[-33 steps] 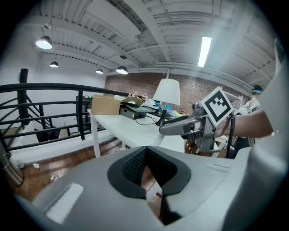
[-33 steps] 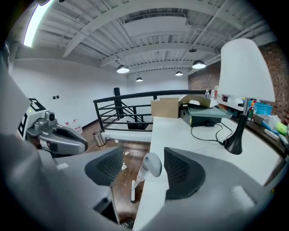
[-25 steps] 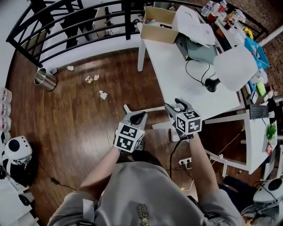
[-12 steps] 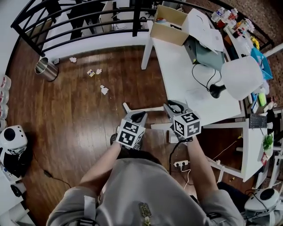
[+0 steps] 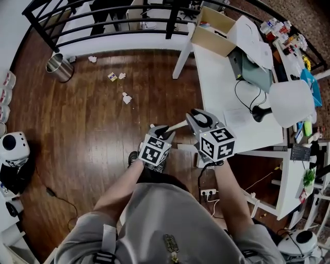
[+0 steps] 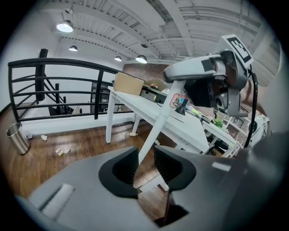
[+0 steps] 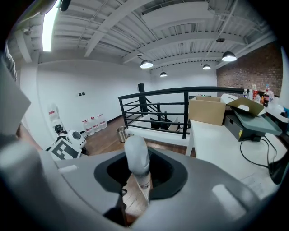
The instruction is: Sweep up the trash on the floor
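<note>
My right gripper (image 5: 198, 119) is shut on the rounded top of a white broom handle (image 7: 137, 155), which fills the space between its jaws. The handle (image 5: 178, 125) slants down to the left and passes between the jaws of my left gripper (image 5: 164, 130). Those jaws are opening, and in the left gripper view the handle (image 6: 156, 131) stands loose in the gap. The broom's lower end is hidden below the grippers. Several scraps of paper trash (image 5: 126, 98) lie on the wooden floor far ahead at the left, more of them (image 5: 112, 77) nearer the railing.
A metal bin (image 5: 60, 67) stands by the black railing (image 5: 103, 15) at the far left. A white table (image 5: 216, 82) with a cardboard box (image 5: 216, 33), papers and cables fills the right side. A white round machine (image 5: 11, 147) sits at the left edge.
The right gripper's jaws have closed on the handle's top and shifted it. The left gripper has sunk onto the handle and its jaws have parted.
</note>
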Action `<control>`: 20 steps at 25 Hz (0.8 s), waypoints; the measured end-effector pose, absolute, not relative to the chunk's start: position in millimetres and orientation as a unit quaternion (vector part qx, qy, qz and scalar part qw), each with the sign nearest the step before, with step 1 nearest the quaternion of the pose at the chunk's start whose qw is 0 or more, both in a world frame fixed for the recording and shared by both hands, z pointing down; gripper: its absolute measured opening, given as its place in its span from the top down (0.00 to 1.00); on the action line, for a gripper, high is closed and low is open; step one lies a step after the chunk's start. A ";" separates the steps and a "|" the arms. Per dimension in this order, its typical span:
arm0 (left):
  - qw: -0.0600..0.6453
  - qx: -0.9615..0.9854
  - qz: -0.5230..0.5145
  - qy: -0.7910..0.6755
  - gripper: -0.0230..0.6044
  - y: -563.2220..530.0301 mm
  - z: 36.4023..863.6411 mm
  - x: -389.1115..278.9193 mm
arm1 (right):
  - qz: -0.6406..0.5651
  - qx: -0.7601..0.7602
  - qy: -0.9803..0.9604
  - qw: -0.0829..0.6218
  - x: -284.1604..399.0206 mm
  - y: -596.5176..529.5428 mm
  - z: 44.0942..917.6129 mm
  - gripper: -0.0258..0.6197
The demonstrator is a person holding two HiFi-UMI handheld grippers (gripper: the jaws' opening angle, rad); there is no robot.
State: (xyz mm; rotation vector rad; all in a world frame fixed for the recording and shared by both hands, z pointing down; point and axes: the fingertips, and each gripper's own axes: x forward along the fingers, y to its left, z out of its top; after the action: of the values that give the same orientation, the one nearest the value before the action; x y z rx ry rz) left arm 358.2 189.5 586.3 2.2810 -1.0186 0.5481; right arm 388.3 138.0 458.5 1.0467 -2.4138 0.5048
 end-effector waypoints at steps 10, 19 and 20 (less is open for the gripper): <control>0.263 0.876 0.204 -0.350 0.69 194.5 584.0 387.4 | 0.153 0.365 -0.898 0.192 368.4 157.5 391.5 0.83; 0.250 0.884 0.182 -0.350 0.74 183.9 560.1 401.5 | 0.149 0.363 -0.907 0.152 374.5 171.0 356.2 0.84; 0.247 0.884 0.182 -0.352 0.74 182.5 558.0 400.6 | 0.147 0.360 -0.909 0.150 375.0 171.6 354.2 0.84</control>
State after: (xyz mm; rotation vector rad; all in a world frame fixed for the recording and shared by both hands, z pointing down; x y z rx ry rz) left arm 400.6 182.5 558.0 2.4118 -0.9603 0.4964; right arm 375.0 171.6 354.2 1.0334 -2.6128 0.4224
